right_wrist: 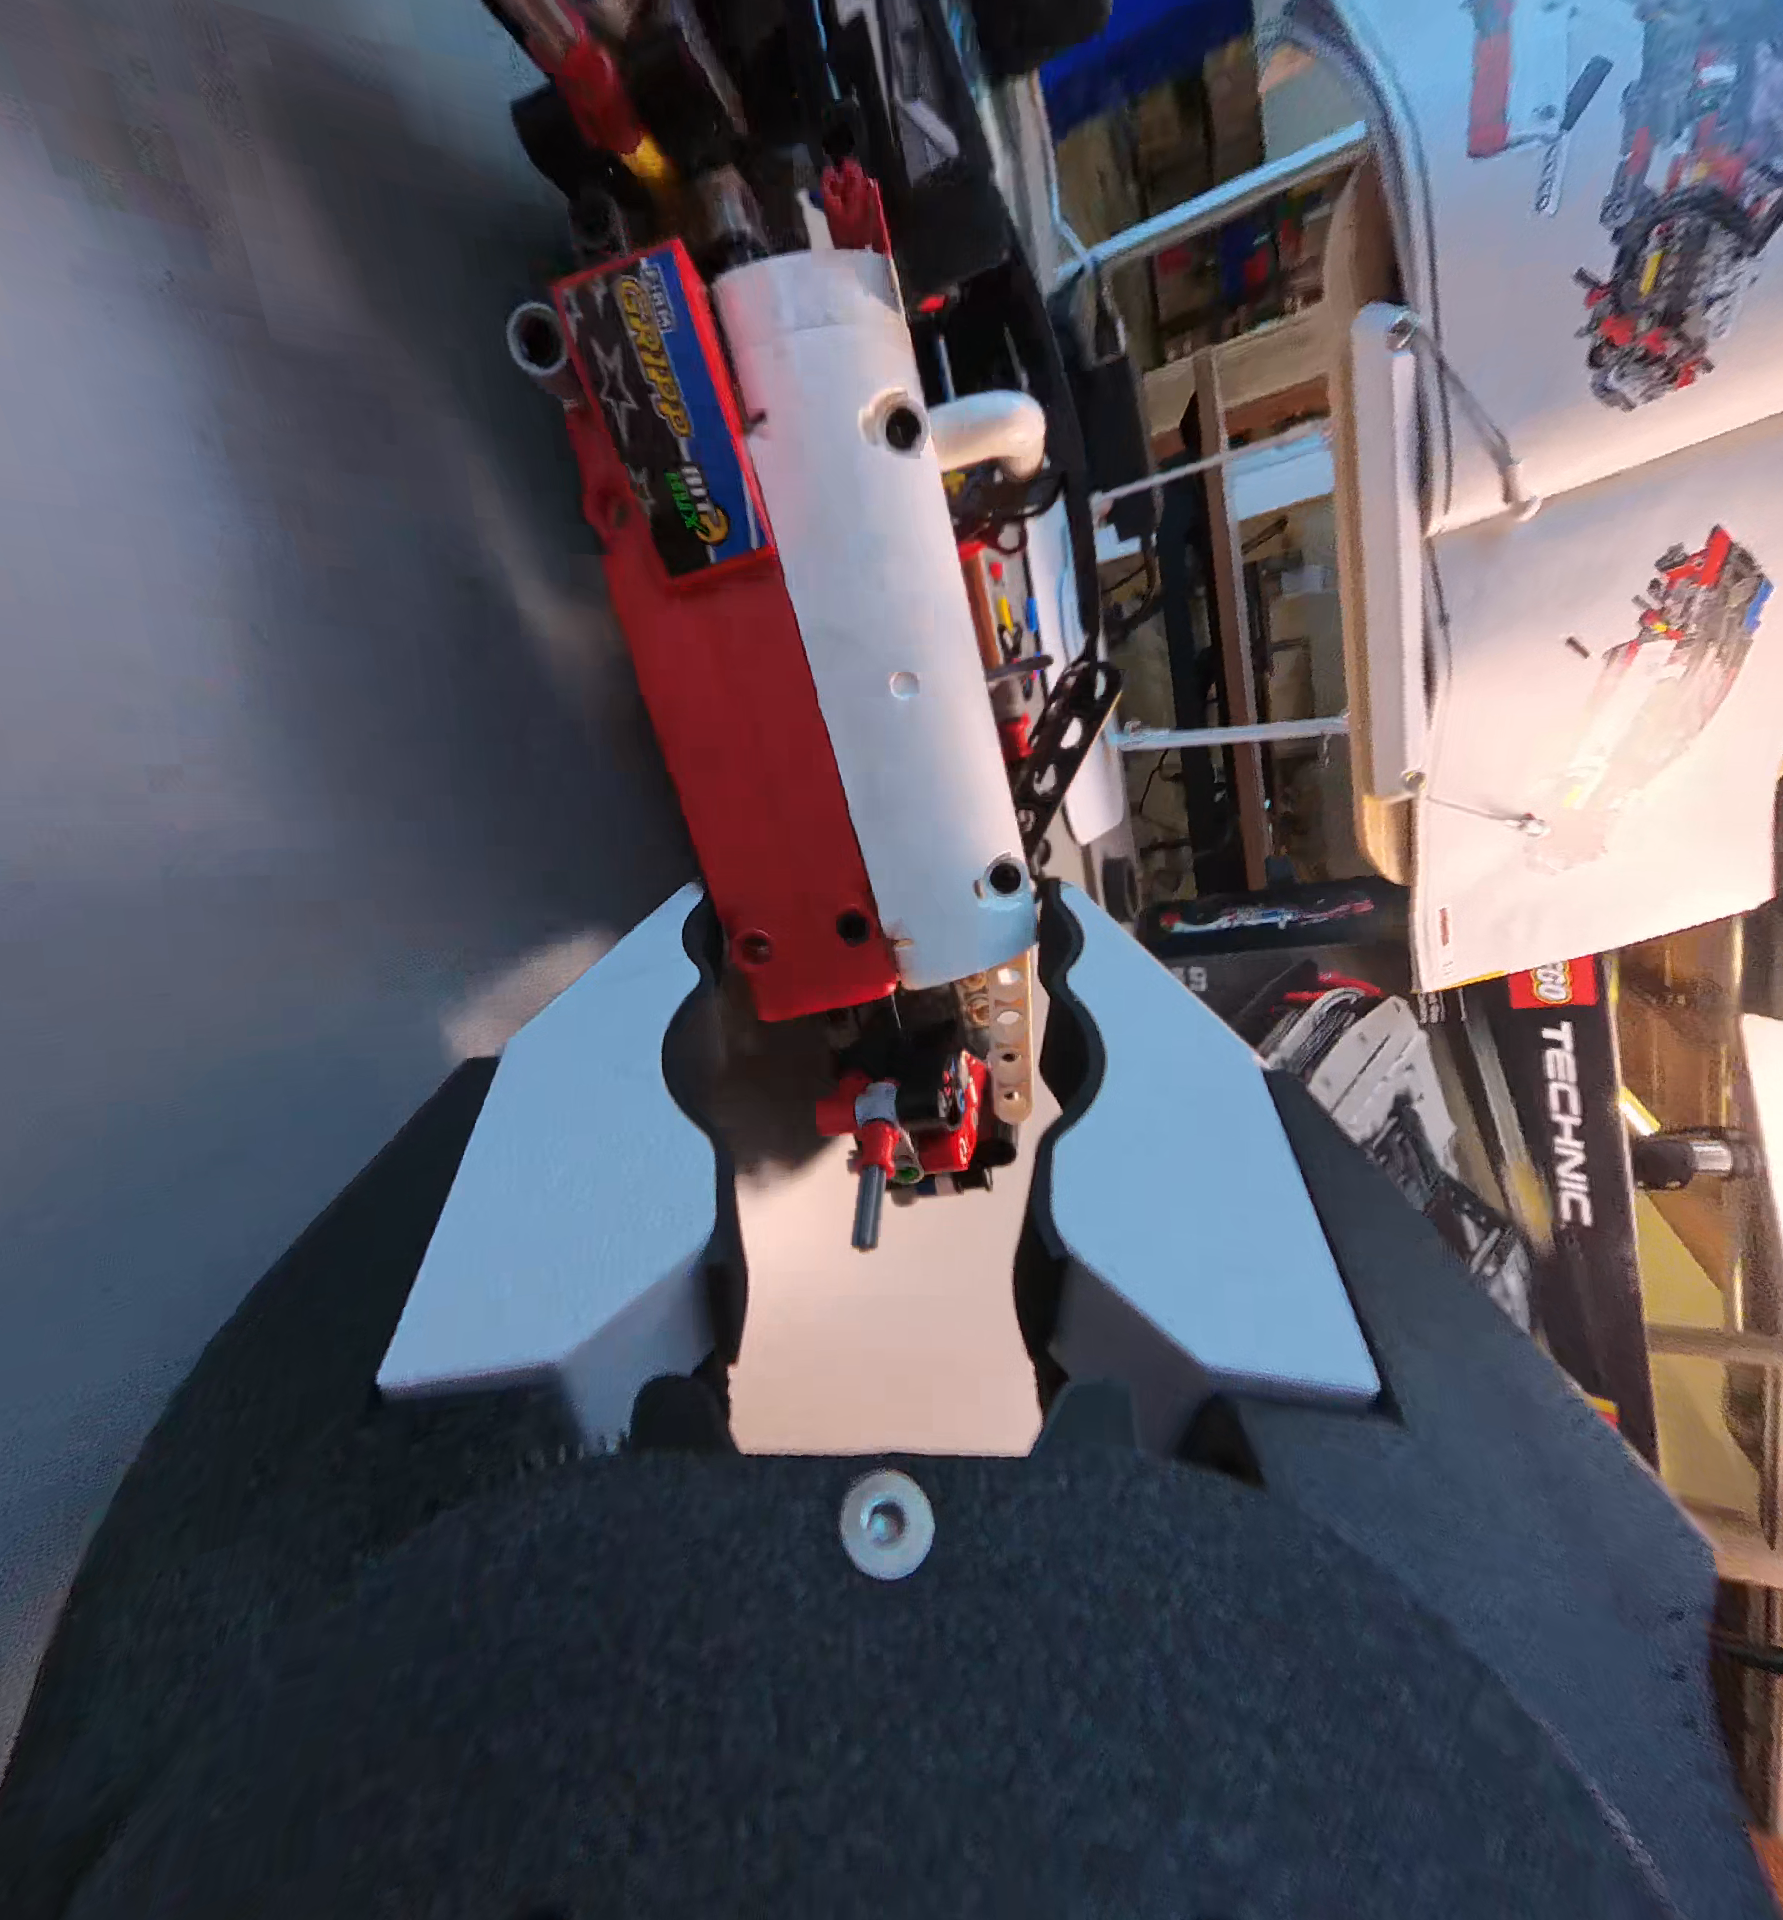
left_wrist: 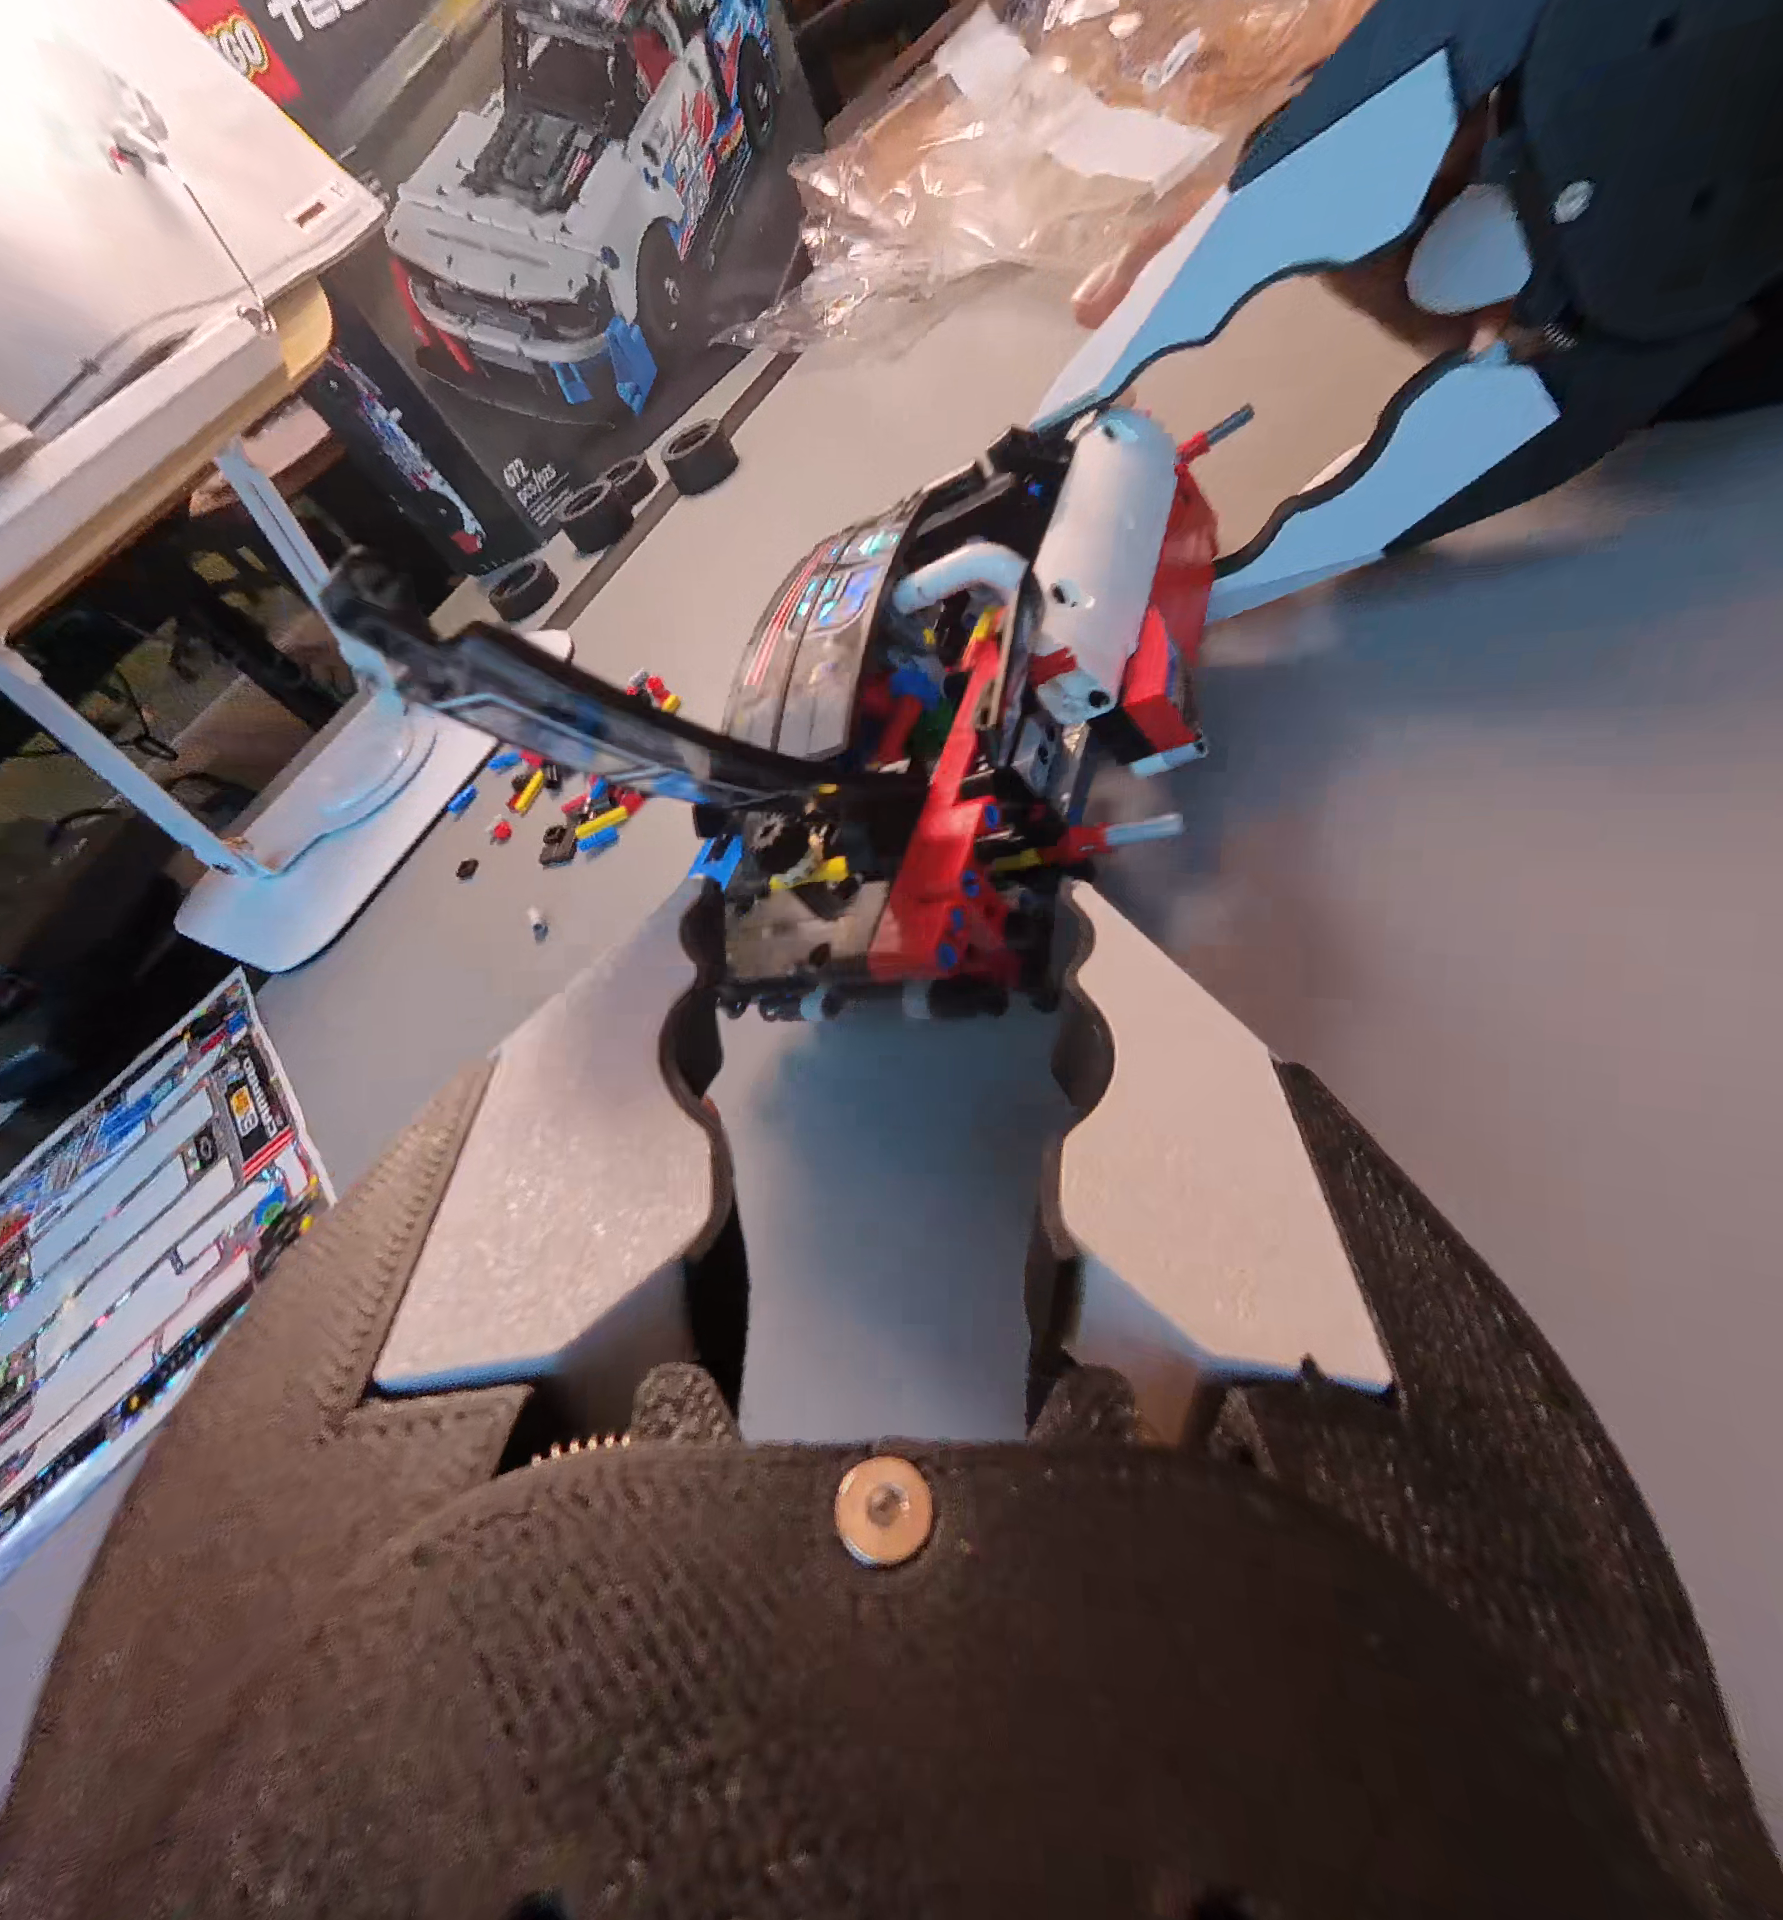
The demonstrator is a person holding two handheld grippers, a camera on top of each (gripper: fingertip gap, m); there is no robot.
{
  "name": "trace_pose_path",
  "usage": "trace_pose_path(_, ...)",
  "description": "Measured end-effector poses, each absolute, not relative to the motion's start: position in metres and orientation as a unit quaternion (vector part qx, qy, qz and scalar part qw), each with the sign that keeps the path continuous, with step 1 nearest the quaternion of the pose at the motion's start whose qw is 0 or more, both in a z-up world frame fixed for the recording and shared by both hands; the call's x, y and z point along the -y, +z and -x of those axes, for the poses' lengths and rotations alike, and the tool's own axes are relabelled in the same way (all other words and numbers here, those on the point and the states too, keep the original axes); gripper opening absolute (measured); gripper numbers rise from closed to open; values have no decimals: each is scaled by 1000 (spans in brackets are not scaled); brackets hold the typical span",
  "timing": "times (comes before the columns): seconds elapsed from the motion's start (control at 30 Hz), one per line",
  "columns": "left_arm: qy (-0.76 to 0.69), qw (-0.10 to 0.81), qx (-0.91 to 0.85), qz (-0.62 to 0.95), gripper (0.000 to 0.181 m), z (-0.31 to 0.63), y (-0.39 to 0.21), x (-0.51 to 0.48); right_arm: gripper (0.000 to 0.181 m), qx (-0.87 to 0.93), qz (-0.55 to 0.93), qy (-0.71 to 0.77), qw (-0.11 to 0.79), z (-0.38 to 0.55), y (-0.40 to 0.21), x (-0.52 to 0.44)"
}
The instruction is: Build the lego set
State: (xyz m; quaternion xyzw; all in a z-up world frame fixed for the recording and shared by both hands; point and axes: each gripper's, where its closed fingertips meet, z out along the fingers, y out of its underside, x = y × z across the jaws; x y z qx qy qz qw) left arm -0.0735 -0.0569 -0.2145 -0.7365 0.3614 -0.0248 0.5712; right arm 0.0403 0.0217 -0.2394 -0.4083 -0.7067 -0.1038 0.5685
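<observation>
**Both grippers clamp the half-built car from opposite ends**

The partly built red, white and black brick car model (left_wrist: 960,717) stands tipped on its side on the grey table (left_wrist: 1489,935), held between the 2 grippers. The left gripper (left_wrist: 882,935) has its 2 grey fingers closed against the near end of the model, 1 fingertip on each side of the black and red frame. The right gripper (right_wrist: 871,935) grips the far end: in the right wrist view its fingertips press on the red side panel (right_wrist: 752,748) and the long white curved panel (right_wrist: 897,644), with a grey axle (right_wrist: 871,1195) poking out between the fingers. A long black beam (left_wrist: 575,707) juts from the model toward the white stand (left_wrist: 305,831) that carries the open instruction booklet (right_wrist: 1614,675).

Small loose red, yellow, blue and black pieces (left_wrist: 565,800) lie scattered on the table beside the stand's base. 4 black tyres (left_wrist: 612,514) sit in a row before the dark set box (left_wrist: 575,239). A crumpled clear plastic bag (left_wrist: 970,177) lies farther back, and a colourful sticker sheet (left_wrist: 108,1247) rests near the table's edge.
</observation>
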Motion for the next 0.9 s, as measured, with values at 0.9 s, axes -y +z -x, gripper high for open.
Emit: trace_pose_path(0.9, -74, 534, -339, 771, 46, 82, -235, 52, 51, 701, 553, 108, 437, -59, -250, -30)
